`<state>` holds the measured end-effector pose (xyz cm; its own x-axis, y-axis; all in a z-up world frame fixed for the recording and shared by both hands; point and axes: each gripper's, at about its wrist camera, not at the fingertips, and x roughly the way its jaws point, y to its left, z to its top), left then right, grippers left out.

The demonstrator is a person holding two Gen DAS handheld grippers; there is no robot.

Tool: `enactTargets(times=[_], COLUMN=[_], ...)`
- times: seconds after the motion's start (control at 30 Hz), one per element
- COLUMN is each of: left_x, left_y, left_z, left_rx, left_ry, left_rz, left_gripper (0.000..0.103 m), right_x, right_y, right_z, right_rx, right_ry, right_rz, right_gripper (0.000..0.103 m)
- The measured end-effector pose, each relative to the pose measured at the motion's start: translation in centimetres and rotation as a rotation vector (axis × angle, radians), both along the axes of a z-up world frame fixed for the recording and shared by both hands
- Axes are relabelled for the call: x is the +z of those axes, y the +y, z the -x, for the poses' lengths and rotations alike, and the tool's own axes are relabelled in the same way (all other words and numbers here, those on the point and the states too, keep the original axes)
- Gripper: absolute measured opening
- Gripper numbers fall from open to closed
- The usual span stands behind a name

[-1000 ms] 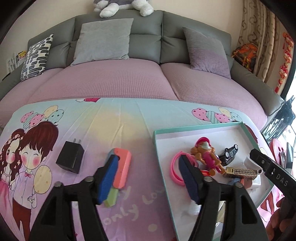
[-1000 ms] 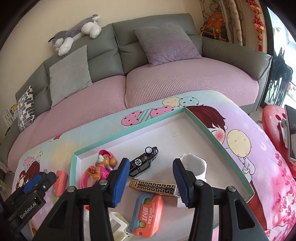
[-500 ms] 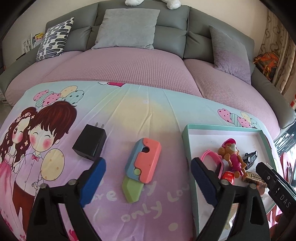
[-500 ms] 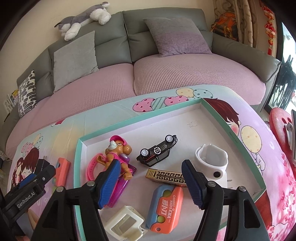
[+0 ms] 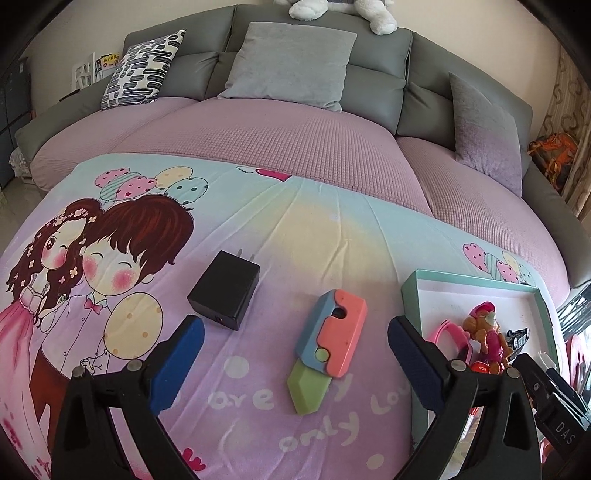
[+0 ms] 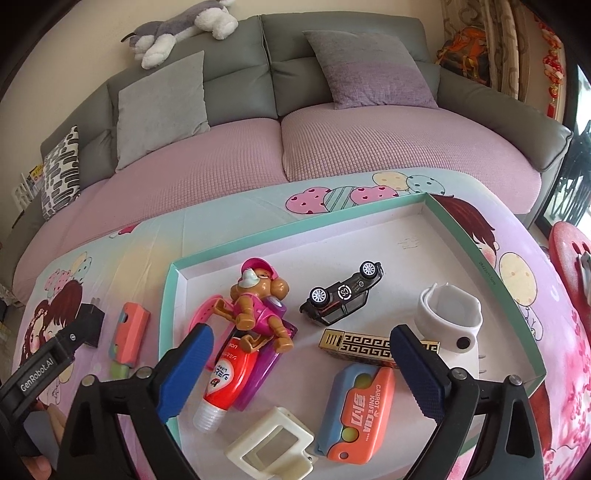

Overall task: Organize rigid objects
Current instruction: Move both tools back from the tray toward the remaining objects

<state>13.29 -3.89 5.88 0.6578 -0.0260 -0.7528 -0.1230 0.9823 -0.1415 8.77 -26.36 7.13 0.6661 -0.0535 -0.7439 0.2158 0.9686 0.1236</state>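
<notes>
The toy knife (image 5: 327, 345) at lower centre is framed by the left gripper (image 5: 295, 354), whose jaws have just been opened wide and hold nothing; next, closing on it is needed, then carrying it to the tray (image 5: 476, 284).

Grey sofa (image 5: 373, 88), pink cover, cushions; cream wall (image 6: 74, 33).

The left gripper (image 5: 295, 354) has just been opening, and its jaws stand wide with nothing pressed between them. A carrot knife toy (image 5: 327, 347) lies on the desk (image 5: 295, 229) between its blue fingers (image 5: 177, 363). A black charger (image 5: 224, 290) lies ahead-left, and a teal tray (image 5: 410, 291) is at the right.
</notes>
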Motion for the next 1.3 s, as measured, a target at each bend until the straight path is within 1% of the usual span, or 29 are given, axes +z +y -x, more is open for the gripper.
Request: enactTargets(times=[0.23,0.37,0.47,0.57,0.73,0.87,0.97,1.0,1.07,1.17,1.3], left_x=[-0.3,-0.4,-0.6,-1.0,-1.6,-1.9,-2.1,-2.2,-2.4,-2.7,-3.2], left_y=[1.7,3.5,5.3,7.0,9.2,10.2,10.4,10.4,10.3,10.1,9.6], left_z=[0.0,0.1,0.2,0.3,0.4,-0.2,-0.8,-1.0,-1.3,-1.7,-2.4], left_rx=[0.038,0.074,0.113,0.157,0.196,0.197,0.174,0.167,0.153,0.126,0.091], left_ry=[0.003,0.002,0.009,0.027,0.038,0.016,0.002,0.001,-0.002,-0.003,0.009], left_rz=[0.016,0.035,0.055,0.054,0.066,0.105,0.126,0.128,0.136,0.147,0.153], left_gripper=[0.100,0.100,0.100,0.100,0.100,0.100,0.100,0.100,0.100,0.100,0.100], right_x=[-0.2,0.2,0.5,0.7,0.7,0.5,0.1,-0.2,-0.7,-1.6,-2.0], right_y=[1.3,2.1,3.4,5.5,9.3,11.7,12.9,13.2,13.5,13.9,14.3], right_z=[-0.3,-0.3,-0.4,-0.6,-1.0,-1.4,-1.8,-2.0,-2.6,-3.4,-3.9], right_rx=[0.026,0.045,0.083,0.140,0.240,0.303,0.331,0.337,0.341,0.345,0.357], right_ry=[0.005,-0.017,-0.041,-0.058,-0.070,-0.080,-0.079,-0.075,-0.054,-0.022,-0.011], right_rz=[0.016,0.012,-0.005,-0.014,-0.011,-0.038,-0.037,-0.040,-0.049,-0.055,-0.045], right_gripper=[0.101,0.101,0.101,0.101,0.101,0.101,0.101,0.100,0.094,0.093,0.091])
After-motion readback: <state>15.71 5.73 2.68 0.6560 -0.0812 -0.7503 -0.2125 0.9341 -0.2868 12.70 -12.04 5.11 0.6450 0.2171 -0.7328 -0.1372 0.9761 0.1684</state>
